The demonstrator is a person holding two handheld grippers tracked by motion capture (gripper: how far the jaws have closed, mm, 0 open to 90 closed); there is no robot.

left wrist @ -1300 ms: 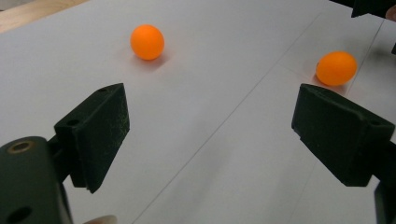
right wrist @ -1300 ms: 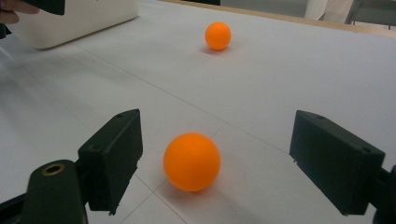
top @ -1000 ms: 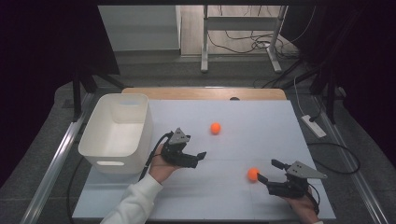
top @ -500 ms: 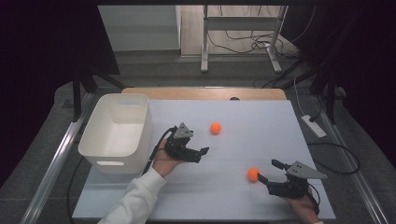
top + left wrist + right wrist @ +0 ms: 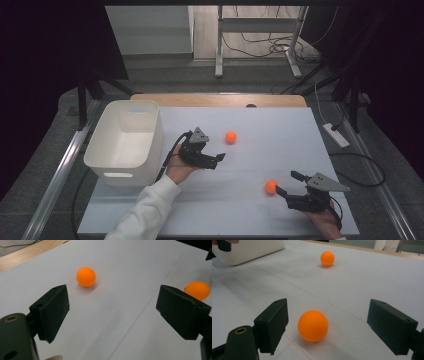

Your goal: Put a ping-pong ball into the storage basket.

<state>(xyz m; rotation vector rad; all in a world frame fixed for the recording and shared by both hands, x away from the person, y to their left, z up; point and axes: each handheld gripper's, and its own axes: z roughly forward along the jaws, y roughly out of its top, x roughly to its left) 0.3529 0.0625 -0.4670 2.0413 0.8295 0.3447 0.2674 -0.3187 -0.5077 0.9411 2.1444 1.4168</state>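
Currently your right tool (image 5: 287,183) sits wide apart around the near orange ball (image 5: 270,186); your left tool (image 5: 218,159), also apart, faces the far ball (image 5: 230,137).

White plastic bin (image 5: 125,145): upright at the left edge of the white table (image 5: 280,130). Power strip (image 5: 336,135): on the floor, right of the table.

near ball (image 5: 197,290) partly behind the left gripper's jaw, white bin (image 5: 247,250) cut off at top edge, right hand (image 5: 325,224) cropped at bottom edge
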